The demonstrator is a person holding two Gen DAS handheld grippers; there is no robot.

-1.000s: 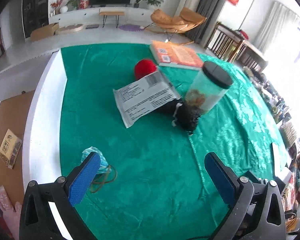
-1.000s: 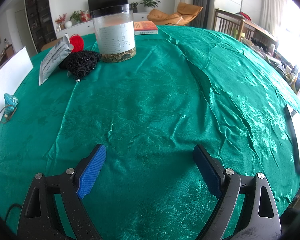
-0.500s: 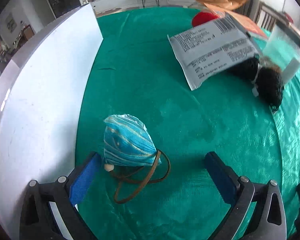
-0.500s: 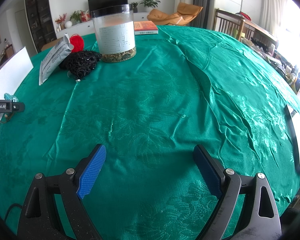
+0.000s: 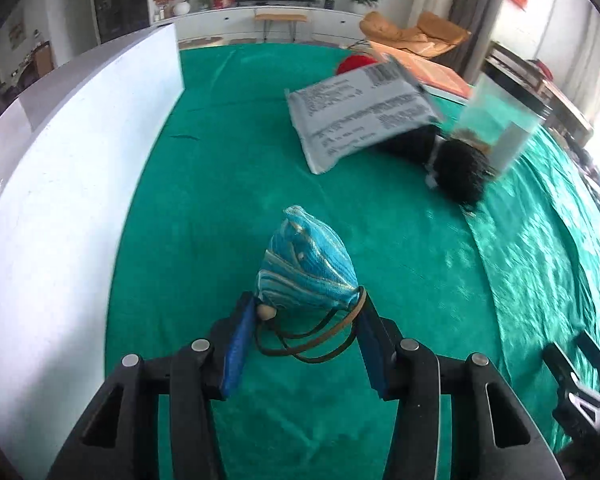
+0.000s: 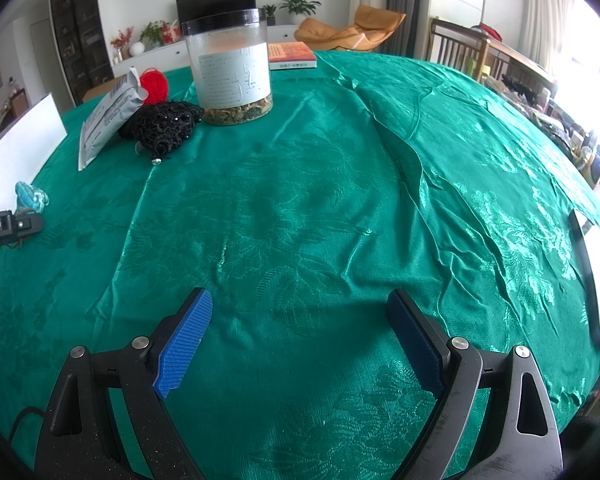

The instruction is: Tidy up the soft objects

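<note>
The blue striped pouch [image 5: 306, 266] lies on the green cloth of the table [image 5: 220, 184], near its left side and just beside the bare white strip [image 5: 60, 200]. A second ago the left tool [image 5: 304, 320] was spread wide and the pouch was only at its left pad; now the pouch sits between both pads, with its brown cord [image 5: 320, 340] looped there too. The jaws are closing on the base of the pouch, and the pads seem to touch it already. I judge that the first pickup is starting, so the sorting is at its beginning. Further right, the grey packet [image 5: 360, 116], the black mesh bag [image 5: 460, 172] and the clear jar [image 5: 500, 124] wait untouched. The right tool [image 6: 300, 340] has not moved: it is spread open above bare cloth, holding nothing.
</note>
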